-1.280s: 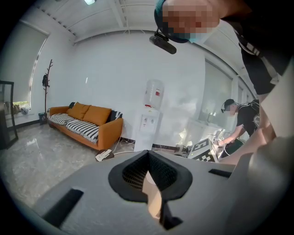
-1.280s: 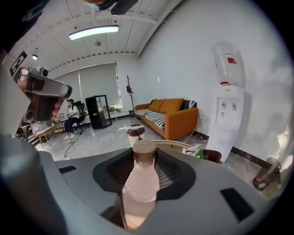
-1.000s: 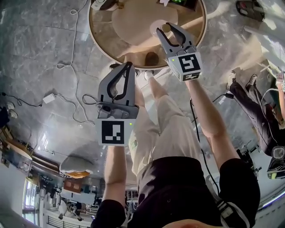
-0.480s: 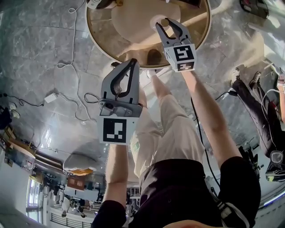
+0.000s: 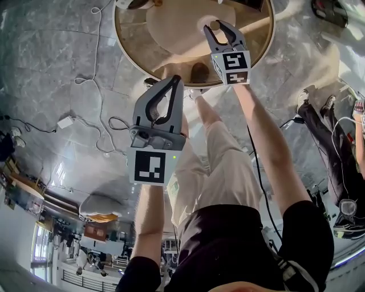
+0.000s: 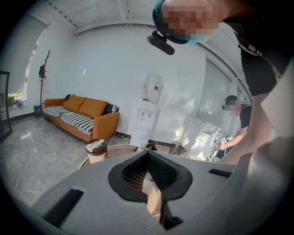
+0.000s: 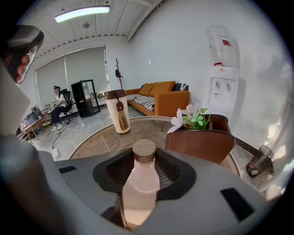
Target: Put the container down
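The container is a pale bottle (image 7: 141,181) with a wooden cap (image 5: 215,25). My right gripper (image 5: 220,27) is shut on it and holds it upright above the round wooden table (image 5: 126,45), near the table's middle. In the right gripper view the bottle's neck stands between the dark pads (image 7: 169,170) of the right gripper (image 7: 143,160). My left gripper (image 5: 175,80) hangs over the marble floor just short of the table's near edge, shut with nothing in it. The left gripper (image 6: 148,154) shows its tips pressed together in its own view.
On the table (image 7: 98,140) stand a white tumbler (image 7: 118,118) and a brown planter box (image 7: 202,143) with white flowers. A white tumbler (image 5: 132,4) shows at the table's far edge. Cables (image 5: 97,134) trail on the floor at left. A seated person's legs (image 5: 322,134) are at right.
The right gripper has carried the bottle a little farther over the table. The left gripper has drifted slightly forward and to the right, still shut.
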Demonstrator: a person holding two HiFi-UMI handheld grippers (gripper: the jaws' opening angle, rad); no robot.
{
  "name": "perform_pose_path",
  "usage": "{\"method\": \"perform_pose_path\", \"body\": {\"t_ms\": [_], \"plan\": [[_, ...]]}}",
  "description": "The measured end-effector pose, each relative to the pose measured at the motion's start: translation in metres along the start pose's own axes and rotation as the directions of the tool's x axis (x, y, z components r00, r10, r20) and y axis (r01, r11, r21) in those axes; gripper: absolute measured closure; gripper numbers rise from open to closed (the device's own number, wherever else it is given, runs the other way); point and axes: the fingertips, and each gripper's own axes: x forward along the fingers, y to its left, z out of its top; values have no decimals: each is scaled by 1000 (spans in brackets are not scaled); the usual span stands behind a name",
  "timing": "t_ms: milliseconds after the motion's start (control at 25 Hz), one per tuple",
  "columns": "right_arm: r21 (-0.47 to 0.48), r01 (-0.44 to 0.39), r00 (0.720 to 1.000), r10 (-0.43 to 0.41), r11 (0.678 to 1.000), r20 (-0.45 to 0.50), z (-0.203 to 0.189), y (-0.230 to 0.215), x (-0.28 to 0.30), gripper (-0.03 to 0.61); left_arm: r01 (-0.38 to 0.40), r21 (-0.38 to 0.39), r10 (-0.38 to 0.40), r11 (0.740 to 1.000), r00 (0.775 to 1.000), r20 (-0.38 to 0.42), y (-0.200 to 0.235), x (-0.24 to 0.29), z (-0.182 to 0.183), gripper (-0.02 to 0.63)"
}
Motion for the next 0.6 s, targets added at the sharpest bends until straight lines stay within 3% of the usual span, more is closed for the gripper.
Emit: {"method": "perform_pose_path", "body": {"t_ms": [600], "plan": [[-26, 6, 999, -7, 1000, -37, -8, -4, 5, 437, -5, 1, 5, 1000, 1000, -26, 2, 3, -1, 595]]}}
